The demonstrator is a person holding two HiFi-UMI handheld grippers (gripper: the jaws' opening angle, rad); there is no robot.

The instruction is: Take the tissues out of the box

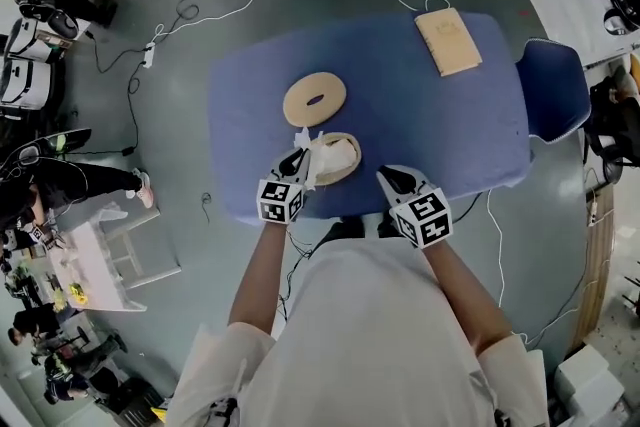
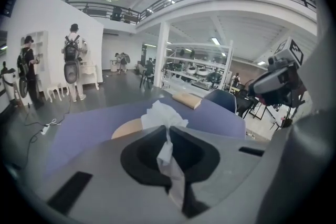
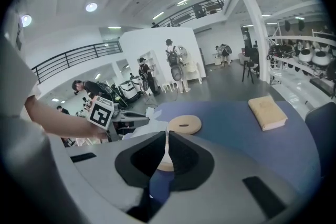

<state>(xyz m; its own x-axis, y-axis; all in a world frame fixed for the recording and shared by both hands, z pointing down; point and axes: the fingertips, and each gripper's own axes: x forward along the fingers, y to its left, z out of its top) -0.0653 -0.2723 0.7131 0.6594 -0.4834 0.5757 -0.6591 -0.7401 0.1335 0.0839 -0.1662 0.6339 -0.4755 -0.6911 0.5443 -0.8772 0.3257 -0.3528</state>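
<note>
Left tool (image 1: pixel 298 158) pinches tight on a tissue (image 2: pixel 164 115) — the sheet stands bunched just over the round box (image 1: pixel 343 162), close to the worktop's (image 1: pixel 480 135) near edge. Right tool (image 1: pixel 389 177) — jaws together, empty — hovers just right of the box.

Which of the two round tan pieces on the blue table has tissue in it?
The nearer round piece, white tissue bulging from it; the farther disc is flat with a dark slot.
</note>
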